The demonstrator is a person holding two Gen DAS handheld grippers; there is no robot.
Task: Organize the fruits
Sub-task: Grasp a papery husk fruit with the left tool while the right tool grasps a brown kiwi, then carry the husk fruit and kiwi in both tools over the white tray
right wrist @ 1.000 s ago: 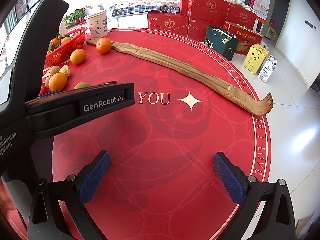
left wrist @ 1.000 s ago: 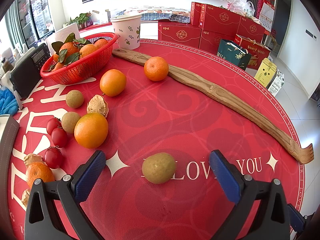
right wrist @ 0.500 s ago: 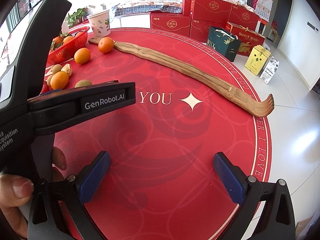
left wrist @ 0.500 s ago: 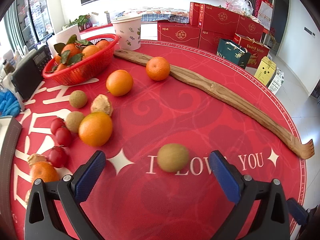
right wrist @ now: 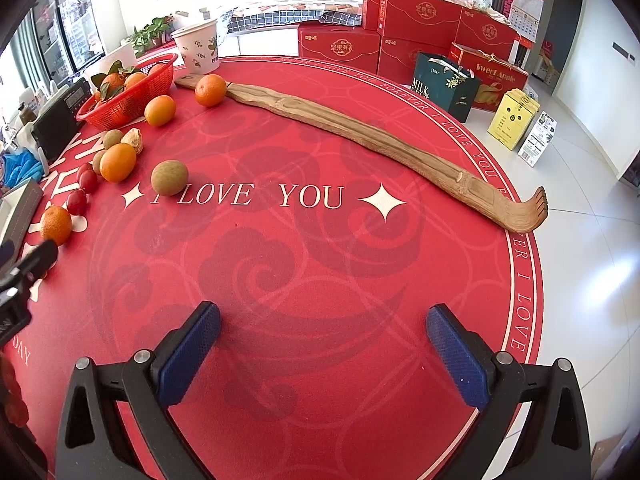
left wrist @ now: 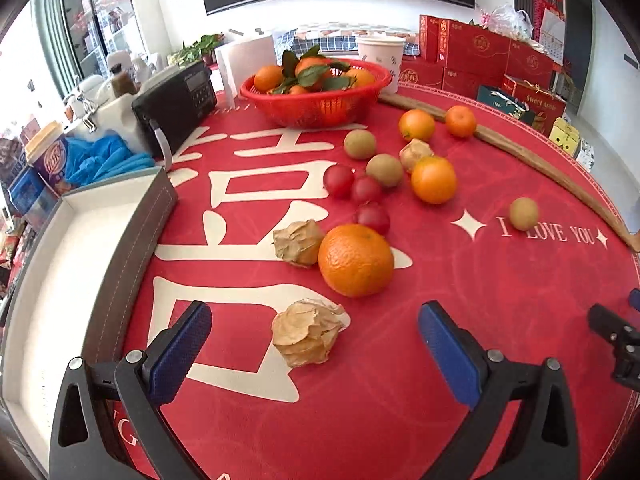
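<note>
**A:** What could go wrong from here?

**B:** The left gripper [left wrist: 314,354] hangs spread wide and empty over a papery husked fruit [left wrist: 306,332], with the big orange [left wrist: 356,260] just beyond at about one o'clock. That husk looks brittle — squeeze hard and I'd guess it crumples. And if the right-hand finger [left wrist: 448,356] swings in carelessly, it could nudge the orange, which would roll.

**A:** Roll where?

**B:** Into the cherry tomatoes [left wrist: 372,218] behind it, probably. Round fruit on a flat cloth goes wherever it's pushed. The lone kiwi [right wrist: 169,177] sits well apart from the rest, at ten o'clock from the right gripper [right wrist: 322,354], which is also released and holding nothing.

**A:** And where is everything meant to end up?

**B:** I can't be sure — either the red basket [left wrist: 316,100] at twelve o'clock, already holding leafy tangerines, or the white-lined tray [left wrist: 72,248] at nine o'clock.

**A:** The surface?

**B:** A round table under a red printed cloth [right wrist: 320,260], with a long wooden back-scratcher [right wrist: 360,136] lying across the far side. A radio [left wrist: 176,104] stands beside the basket. Red gift boxes [right wrist: 420,16] are stacked on the tiled floor beyond.
</note>
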